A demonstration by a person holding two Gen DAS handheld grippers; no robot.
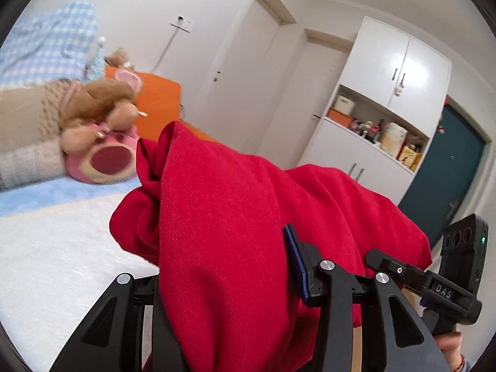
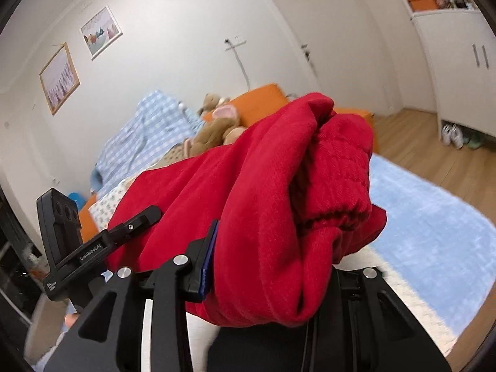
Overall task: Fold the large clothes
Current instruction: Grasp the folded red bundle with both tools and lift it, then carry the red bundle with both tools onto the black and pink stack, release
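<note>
A large red garment (image 1: 235,217) is bunched thick between the fingers of my left gripper (image 1: 229,279), which is shut on it and holds it above the white and blue bed cover (image 1: 55,248). Only the right blue pad (image 1: 296,263) shows; the left finger is under cloth. In the right wrist view the same red garment (image 2: 279,210), with a ribbed cuff or hem on top, is clamped in my right gripper (image 2: 266,266). Its left blue pad (image 2: 208,260) presses the cloth. The other gripper's body shows at each view's edge (image 1: 458,266) (image 2: 62,226).
Plush toys (image 1: 99,130) lie by an orange cushion (image 1: 158,105) and a blue checked pillow (image 1: 46,43). A white cabinet (image 1: 384,93) with a cluttered shelf and a dark teal door (image 1: 446,167) stand at the right. Wooden floor (image 2: 434,142) lies beyond the blue cover.
</note>
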